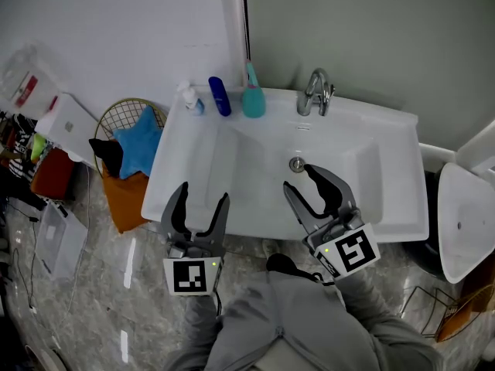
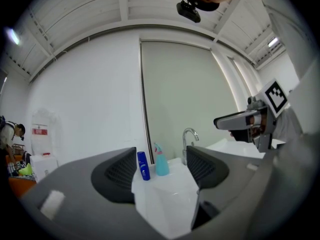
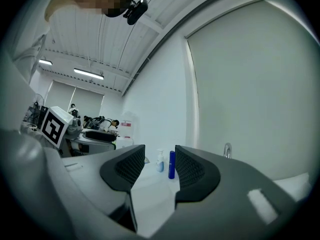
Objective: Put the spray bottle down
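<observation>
Spray bottle (image 1: pixel 253 99) stands upright on the sink's (image 1: pixel 387 199) back ledge, between a blue bottle (image 1: pixel 220 97) and the tap (image 1: pixel 315 93). Its nozzle points toward the blue bottle, and its print is unreadable. Your left tool (image 1: pixel 203 192) and right tool (image 1: pixel 298 177) gape empty.

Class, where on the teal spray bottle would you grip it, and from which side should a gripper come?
Probably its body below the trigger head, coming from the front: the spray bottle stands upright on the back ledge of the sink, wall behind, blue bottle close beside it.
</observation>
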Motion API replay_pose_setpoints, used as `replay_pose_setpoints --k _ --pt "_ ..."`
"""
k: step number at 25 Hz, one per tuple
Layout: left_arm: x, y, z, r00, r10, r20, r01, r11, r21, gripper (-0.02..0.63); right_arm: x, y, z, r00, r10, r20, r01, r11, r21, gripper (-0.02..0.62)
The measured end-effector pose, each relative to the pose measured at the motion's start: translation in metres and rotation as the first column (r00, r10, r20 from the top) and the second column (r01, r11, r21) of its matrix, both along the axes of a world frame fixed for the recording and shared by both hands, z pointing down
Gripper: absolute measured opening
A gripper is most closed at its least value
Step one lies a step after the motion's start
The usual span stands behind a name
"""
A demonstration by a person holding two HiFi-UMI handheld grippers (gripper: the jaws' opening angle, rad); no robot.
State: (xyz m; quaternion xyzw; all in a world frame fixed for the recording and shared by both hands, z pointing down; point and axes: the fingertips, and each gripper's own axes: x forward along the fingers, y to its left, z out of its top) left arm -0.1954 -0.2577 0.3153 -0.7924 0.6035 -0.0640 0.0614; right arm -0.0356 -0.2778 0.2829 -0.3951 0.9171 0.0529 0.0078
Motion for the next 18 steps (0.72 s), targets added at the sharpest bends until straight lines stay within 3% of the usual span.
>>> replay_pose_setpoints --k 18 --pt "-0.0013 0.0075 -0.0008 1.0 -0.012 0.0 0.012 0.999 0.033 0.347 0.01 0.0094 -0.0036 1.0 0.008 0.007 -0.008 1.0 0.009 0.184"
